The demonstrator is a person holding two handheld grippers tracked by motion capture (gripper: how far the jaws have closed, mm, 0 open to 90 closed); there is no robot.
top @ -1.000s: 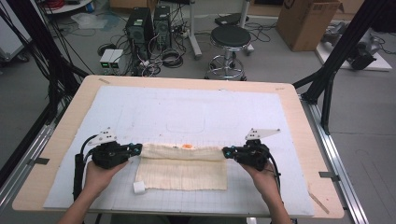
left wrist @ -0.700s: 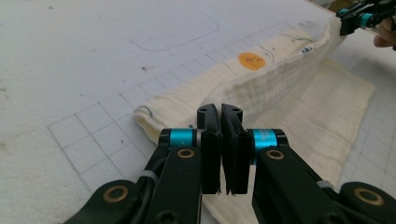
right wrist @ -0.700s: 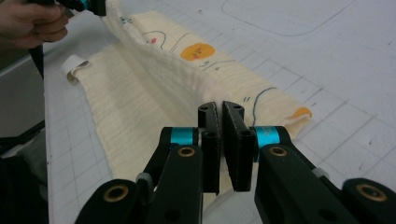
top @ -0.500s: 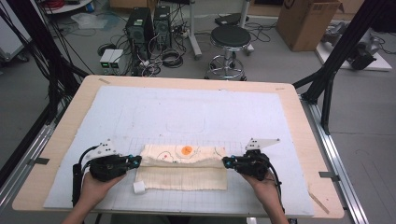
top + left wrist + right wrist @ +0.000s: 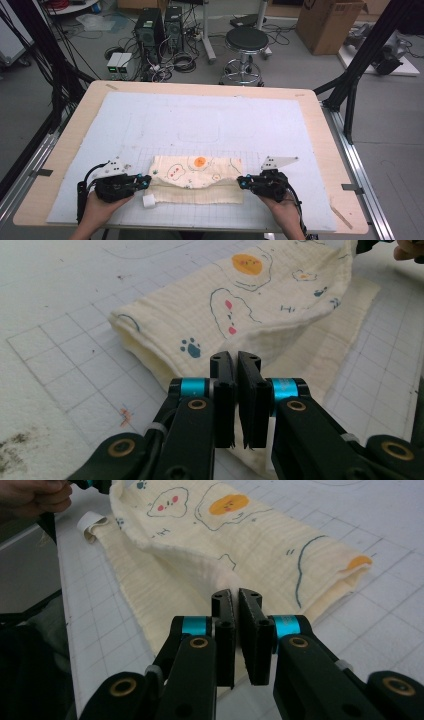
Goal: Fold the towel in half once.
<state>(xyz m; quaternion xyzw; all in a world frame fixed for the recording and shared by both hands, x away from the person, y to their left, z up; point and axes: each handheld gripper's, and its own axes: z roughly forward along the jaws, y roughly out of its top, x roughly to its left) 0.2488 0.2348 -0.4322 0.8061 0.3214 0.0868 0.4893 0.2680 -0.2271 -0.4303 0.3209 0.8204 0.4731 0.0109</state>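
- I am working over the white gridded mat [image 5: 210, 125], which is spreading out ahead of both grippers and well beyond them.
- The cream printed cloth [image 5: 197, 177] is lying on it between my two grippers, partly folded: the printed layer is arching up over a plain bottom layer that is lying flat nearer to me.
- My left gripper [image 5: 145, 181] is clenching the cloth's top layer at its left end; in the left gripper view [image 5: 235, 365] the jaws are pressing together with the fabric edge just past their tips.
- My right gripper [image 5: 242, 182] is pinching the same layer at the opposite end [image 5: 235, 600], fabric bunching at the tips.
- A small white tag [image 5: 148, 201] is sticking out just beside the left gripper, on my side of it.
- I judge I am mid-fold, carrying the held edge toward me; next I should be lowering both ends evenly onto the near edge, then releasing.
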